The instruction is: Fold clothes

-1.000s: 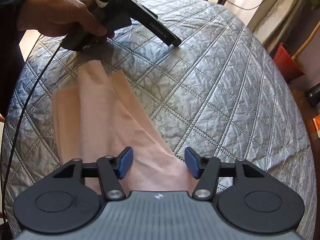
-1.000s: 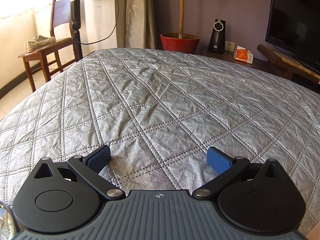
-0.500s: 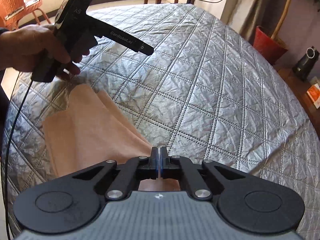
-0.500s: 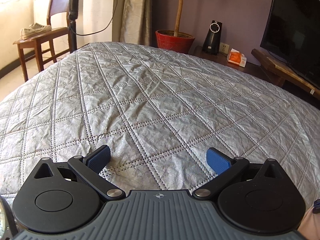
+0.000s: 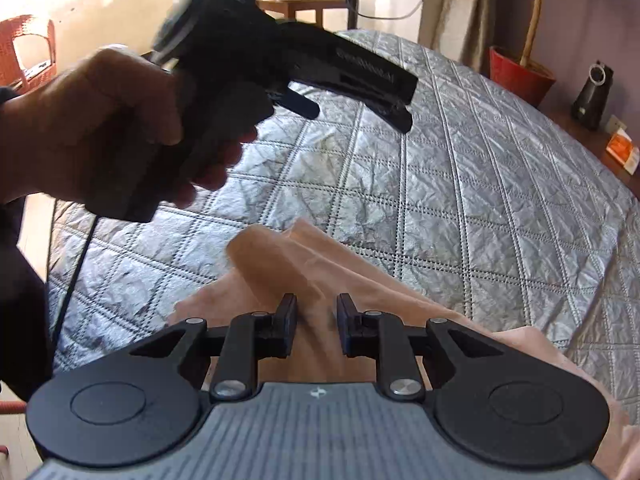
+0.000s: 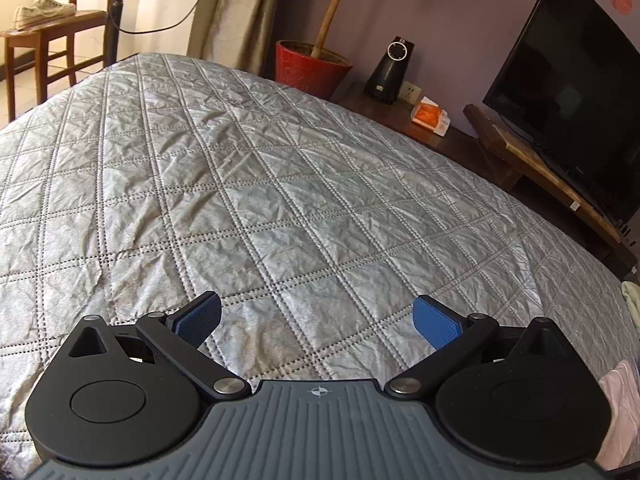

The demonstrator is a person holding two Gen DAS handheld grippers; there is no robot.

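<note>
From the left wrist we saw our left gripper (image 5: 316, 326) with a narrow gap between its pads, and a ridge of the peach cloth (image 5: 304, 276) ran up through that gap; whether the pads pinched it we could not tell. The cloth lay bunched on the near part of the grey quilt (image 5: 460, 200). Farther off, at the left, a hand (image 5: 100, 128) held the blurred right gripper (image 5: 360, 108) above the quilt.

From the right wrist we saw our right gripper (image 6: 318, 316) spread wide over bare quilt (image 6: 240, 180), gripping nothing. A pale cloth edge (image 6: 622, 404) showed at the near right. A dark TV (image 6: 576, 92) stood far right.
</note>
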